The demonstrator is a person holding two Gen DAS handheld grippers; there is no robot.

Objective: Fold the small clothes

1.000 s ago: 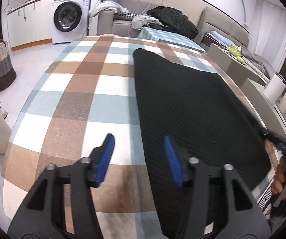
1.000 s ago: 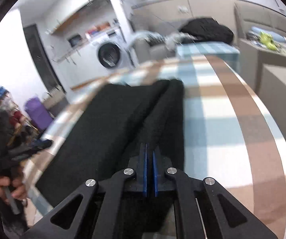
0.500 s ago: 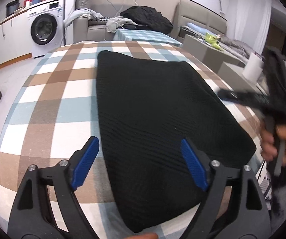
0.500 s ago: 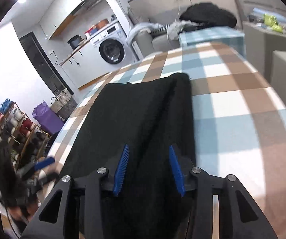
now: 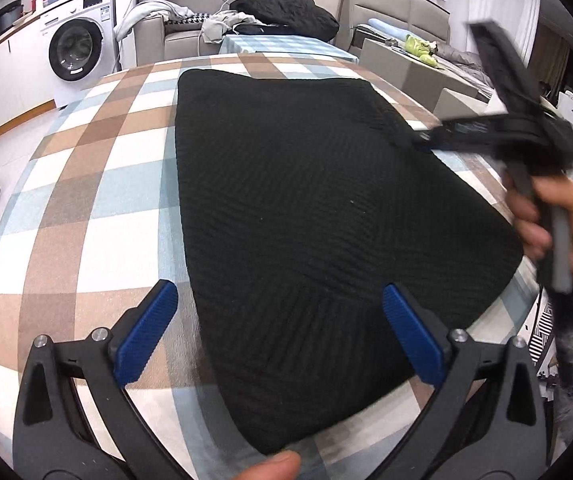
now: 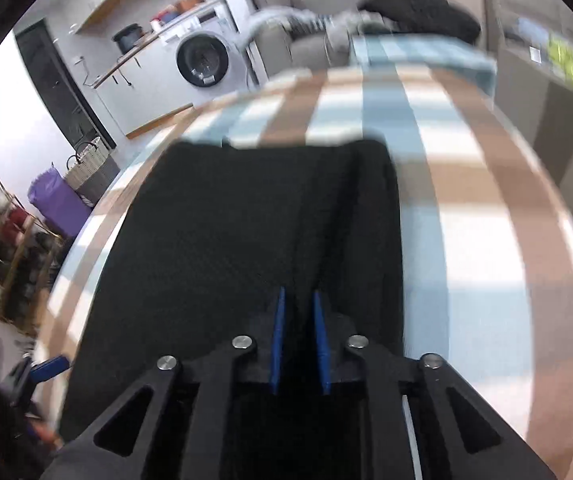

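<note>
Black knit garment flat on the checked bench

The black ribbed knit garment (image 5: pixel 318 216) lies smooth on the brown, blue and white checked bench (image 5: pixel 98 200). Left gripper (image 5: pixel 278 332) spread wide at 6 o'clock; right gripper (image 6: pixel 299 340) nearly closed, grip unclear. Woven basket (image 6: pixel 90 168) at 9 o'clock, contents hidden.

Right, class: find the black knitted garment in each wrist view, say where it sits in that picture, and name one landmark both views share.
Left wrist view: the black knitted garment fills the centre and right, lying flat on the checked tablecloth.
Right wrist view: the garment takes up the centre and lower left, ahead of the blue fingertips.
Shared landmark: the washing machine, at upper left in both.
</note>
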